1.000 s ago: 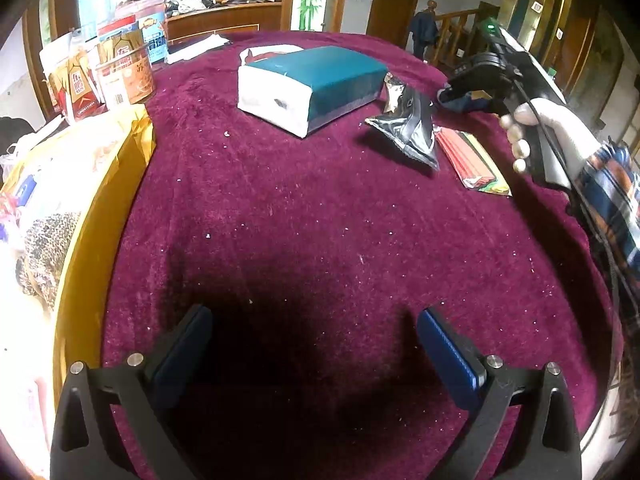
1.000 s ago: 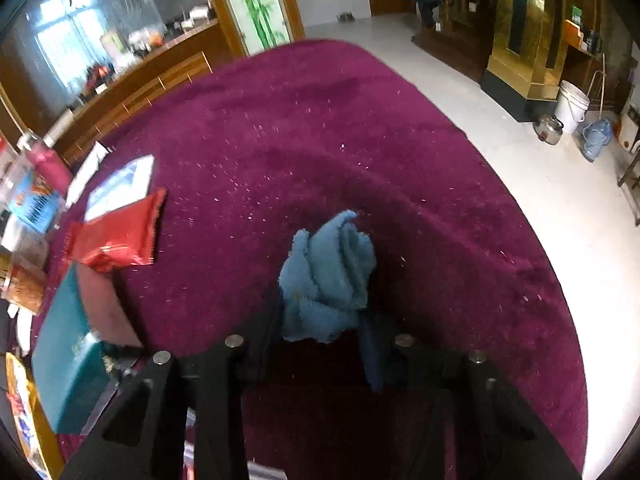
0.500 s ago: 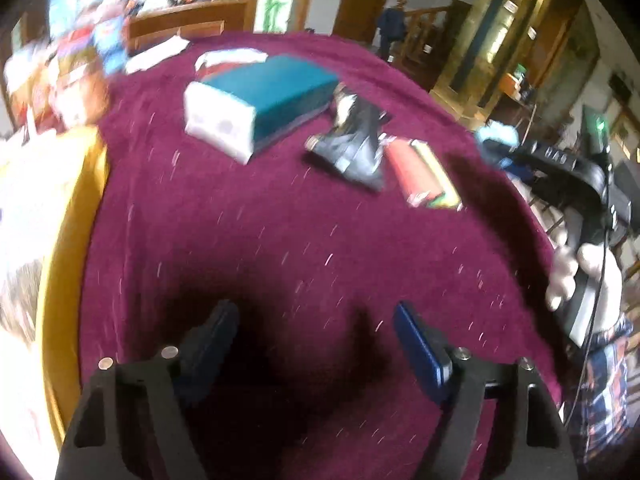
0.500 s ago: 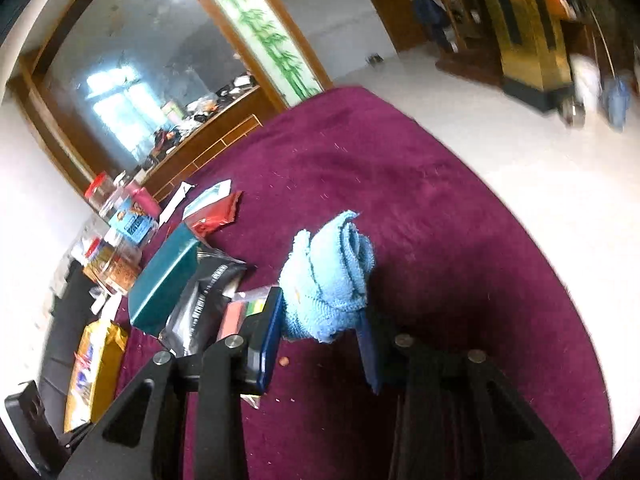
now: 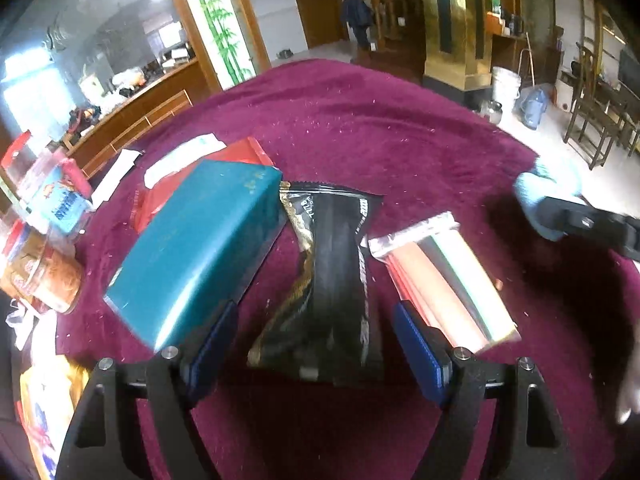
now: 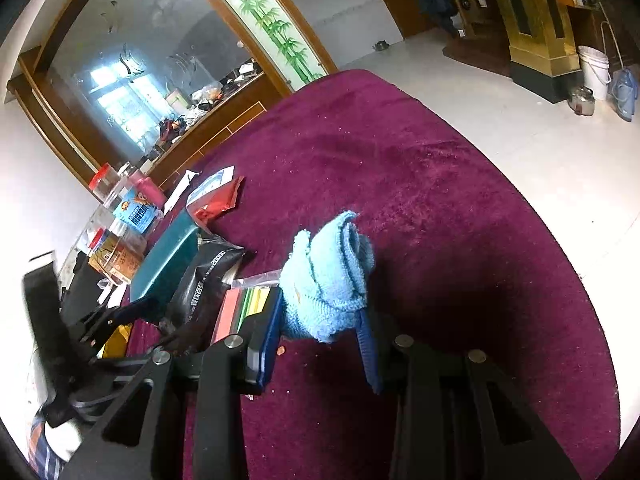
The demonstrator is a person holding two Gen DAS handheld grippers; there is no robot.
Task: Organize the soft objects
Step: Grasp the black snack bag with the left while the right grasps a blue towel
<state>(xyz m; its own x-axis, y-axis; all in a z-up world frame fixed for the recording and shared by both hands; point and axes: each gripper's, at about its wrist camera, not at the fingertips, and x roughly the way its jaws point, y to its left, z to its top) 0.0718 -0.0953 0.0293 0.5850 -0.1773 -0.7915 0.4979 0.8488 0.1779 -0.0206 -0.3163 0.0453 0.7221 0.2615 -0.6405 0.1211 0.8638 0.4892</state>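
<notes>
My right gripper (image 6: 320, 344) is shut on a light blue cloth (image 6: 328, 280) and holds it above the maroon tablecloth (image 6: 440, 208); the cloth also shows at the right of the left wrist view (image 5: 548, 192). My left gripper (image 5: 316, 344) is open and empty, its fingers either side of the near end of a black foil pouch (image 5: 332, 280). A teal tissue pack (image 5: 196, 248) lies left of the pouch. A clear packet of coloured sheets (image 5: 440, 276) lies to its right.
A red packet (image 5: 236, 160) and white papers (image 5: 184, 156) lie behind the tissue pack. Jars and snack tubs (image 5: 44, 216) stand at the table's left edge, with a yellow bag (image 5: 52, 408) near left. The table's round far edge drops to the floor (image 6: 560, 152).
My left gripper has swung right and forward to straddle the black pouch. My right gripper has lifted and turned left with the blue cloth, toward the packets.
</notes>
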